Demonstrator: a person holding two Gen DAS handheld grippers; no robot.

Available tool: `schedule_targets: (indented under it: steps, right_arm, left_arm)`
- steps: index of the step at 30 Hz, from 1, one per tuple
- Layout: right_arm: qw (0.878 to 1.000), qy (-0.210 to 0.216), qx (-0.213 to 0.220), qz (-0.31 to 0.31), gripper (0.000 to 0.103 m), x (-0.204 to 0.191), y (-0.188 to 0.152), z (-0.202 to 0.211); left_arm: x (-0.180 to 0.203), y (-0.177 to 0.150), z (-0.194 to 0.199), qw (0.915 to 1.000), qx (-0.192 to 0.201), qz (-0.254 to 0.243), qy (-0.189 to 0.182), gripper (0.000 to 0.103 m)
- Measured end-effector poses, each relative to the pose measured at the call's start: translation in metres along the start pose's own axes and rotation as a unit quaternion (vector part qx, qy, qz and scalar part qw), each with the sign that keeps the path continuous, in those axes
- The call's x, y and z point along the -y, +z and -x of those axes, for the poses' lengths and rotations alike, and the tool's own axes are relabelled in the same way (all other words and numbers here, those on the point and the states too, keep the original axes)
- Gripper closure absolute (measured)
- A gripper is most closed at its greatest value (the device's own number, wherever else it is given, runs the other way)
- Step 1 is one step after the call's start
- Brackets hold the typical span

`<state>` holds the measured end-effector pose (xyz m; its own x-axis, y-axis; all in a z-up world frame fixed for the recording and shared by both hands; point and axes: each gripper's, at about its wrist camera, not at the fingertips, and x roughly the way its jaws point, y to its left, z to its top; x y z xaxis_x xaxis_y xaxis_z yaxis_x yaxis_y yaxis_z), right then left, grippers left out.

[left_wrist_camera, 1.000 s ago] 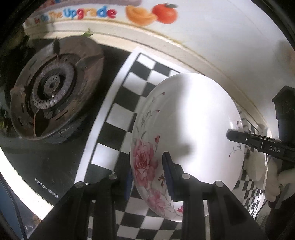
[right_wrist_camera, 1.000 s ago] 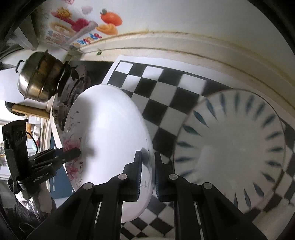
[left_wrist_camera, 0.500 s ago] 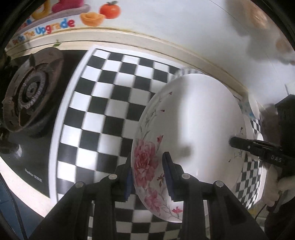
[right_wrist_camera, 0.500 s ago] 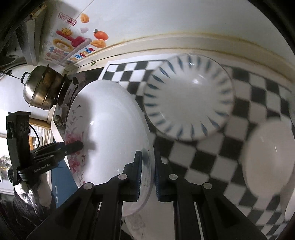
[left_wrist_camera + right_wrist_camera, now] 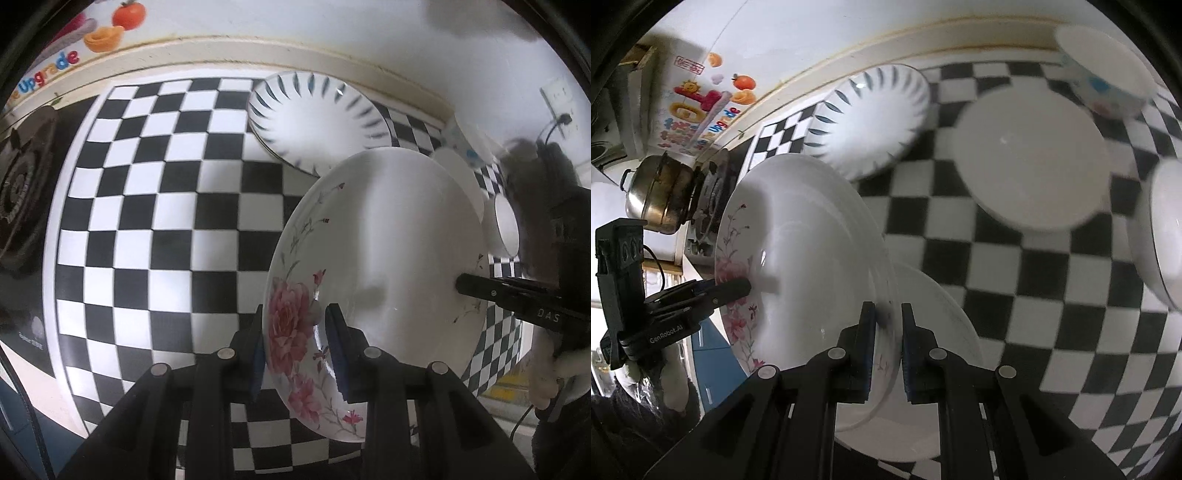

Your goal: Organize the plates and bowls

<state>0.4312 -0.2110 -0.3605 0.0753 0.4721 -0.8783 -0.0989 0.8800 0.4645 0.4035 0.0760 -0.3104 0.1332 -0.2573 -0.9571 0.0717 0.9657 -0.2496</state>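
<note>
Checkered black-and-white mat (image 5: 155, 206) covers the counter, running up to a cream backsplash ledge (image 5: 229, 48) under a white wall (image 5: 332, 26) with colourful fruit stickers (image 5: 701, 110). Gas burner (image 5: 22, 192) sits off the mat's left edge; a steel pot (image 5: 657, 199) stands on the stove in the right wrist view. Wall socket (image 5: 557, 99) with a plugged cord at far right.

Floral plate (image 5: 380, 280), white with pink flowers on the rim, is held tilted above the mat between both claws. Left gripper (image 5: 295, 343) is clamped on the flowered rim; right gripper (image 5: 888, 339) is clamped on the opposite rim.

On the mat: blue-striped plate (image 5: 317, 122) near the ledge, plain white plate (image 5: 1030, 158) beside it, another white plate (image 5: 938, 332) right under the held one. Patterned bowl (image 5: 1104, 70) sits near the ledge, white bowl (image 5: 1163, 236) at right edge. Gloved hand (image 5: 550, 373) holds the right tool.
</note>
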Motion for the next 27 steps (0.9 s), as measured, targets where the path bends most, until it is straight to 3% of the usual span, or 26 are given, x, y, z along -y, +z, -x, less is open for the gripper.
schedule_targets:
  steps: [15, 27]
  right_arm:
    - [0.999, -0.005, -0.032, -0.021, 0.089, 0.033, -0.039, -0.011]
    - [0.997, -0.012, -0.068, -0.019, 0.089, 0.04, -0.053, -0.029]
  left_arm:
    - [0.023, -0.03, -0.039, 0.9982, -0.057, -0.014, 0.012, 0.076]
    - [0.041, -0.037, -0.052, 0.9941, -0.082, -0.041, 0.057, 0.075]
